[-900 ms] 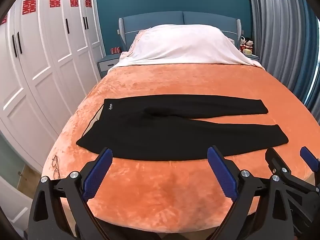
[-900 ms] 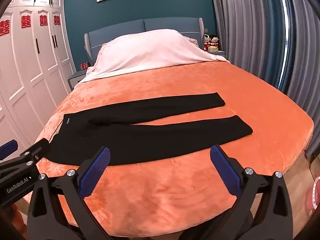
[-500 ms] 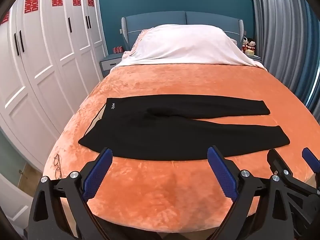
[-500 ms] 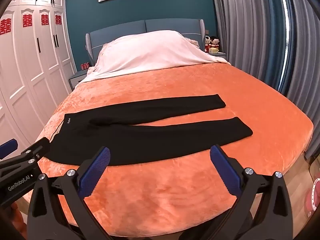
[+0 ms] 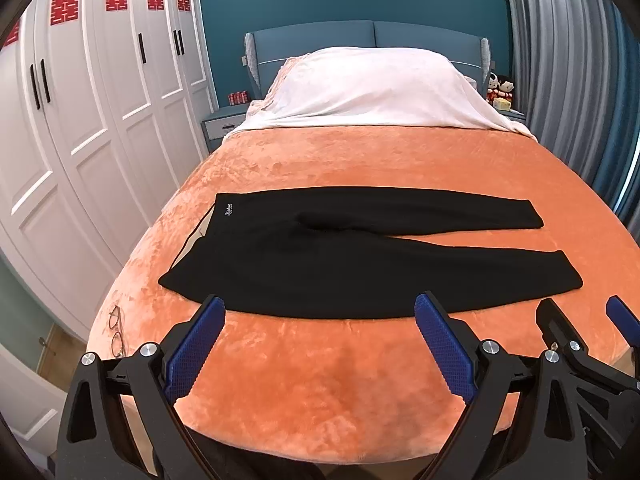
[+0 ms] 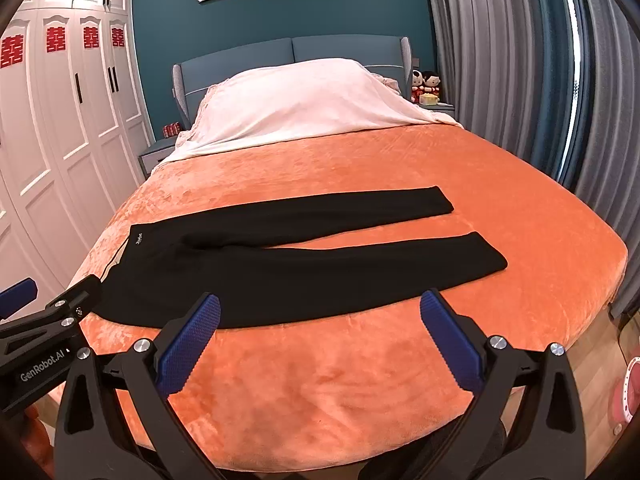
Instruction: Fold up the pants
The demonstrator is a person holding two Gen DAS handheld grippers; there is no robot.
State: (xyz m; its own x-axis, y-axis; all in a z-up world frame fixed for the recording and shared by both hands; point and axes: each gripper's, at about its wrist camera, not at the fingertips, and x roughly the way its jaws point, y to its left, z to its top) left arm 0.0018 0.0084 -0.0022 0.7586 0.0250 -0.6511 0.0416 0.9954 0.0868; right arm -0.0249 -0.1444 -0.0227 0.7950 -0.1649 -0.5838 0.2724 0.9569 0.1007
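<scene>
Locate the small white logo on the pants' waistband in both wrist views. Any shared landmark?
Left wrist: the logo sits left of centre, at the far-left corner of the black pants.
Right wrist: the logo appears farther left, mid-height, again at the waistband's far corner.
Shared landmark: the white pillow cover at the head of the bed.
</scene>
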